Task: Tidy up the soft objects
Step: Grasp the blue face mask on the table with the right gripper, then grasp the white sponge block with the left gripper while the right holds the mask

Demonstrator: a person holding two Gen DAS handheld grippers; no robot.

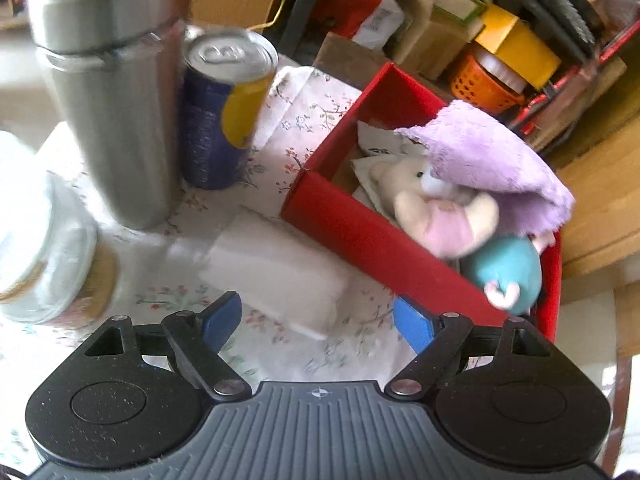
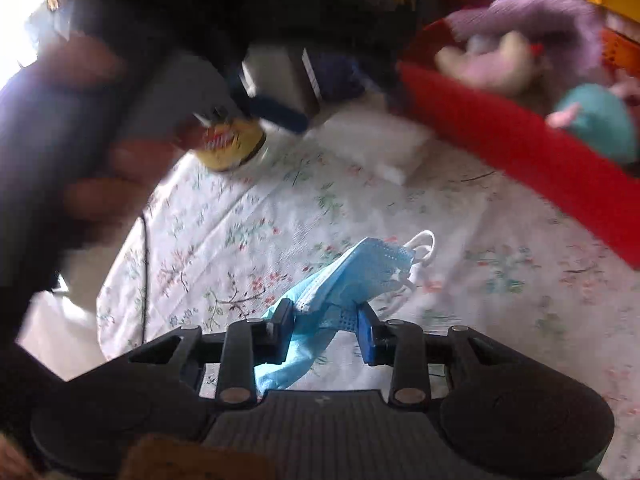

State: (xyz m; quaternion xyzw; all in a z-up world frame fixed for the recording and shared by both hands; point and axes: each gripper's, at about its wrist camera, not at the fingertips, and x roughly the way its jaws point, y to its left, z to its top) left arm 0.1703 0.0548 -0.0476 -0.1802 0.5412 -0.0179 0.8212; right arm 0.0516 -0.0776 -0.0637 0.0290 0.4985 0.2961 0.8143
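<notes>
Blue pleated fabric of a face mask [image 2: 352,280] is pinched between the fingers of the right gripper [image 2: 326,330], its white ear loops trailing just past the tips above the floral tablecloth [image 2: 240,240]. The mask's lower part hangs down behind the gripper body and is hidden there. Beyond it, near the far edge of the table, the red box [image 2: 520,148] is motion-blurred in the right wrist view; a purple cloth [image 2: 540,12], a cream and pink plush toy [image 2: 492,64] and a teal plush toy [image 2: 600,120] show inside it, outlines smeared. At the left of that view a dark blurred shape blocks much of the scene; it seems to be the other handheld gripper with fingers around it, but the detail is too soft to be sure.

The left gripper [image 1: 318,322] stands with its jaws spread wide and nothing between them, over a white sponge-like block [image 1: 276,268] lying on the tablecloth just beside the box's near wall. A steel flask [image 1: 108,92] and a blue and yellow can [image 1: 224,108] stand side by side toward the far left, both blurred; a pale jar [image 1: 44,252] is cut off at the left border
</notes>
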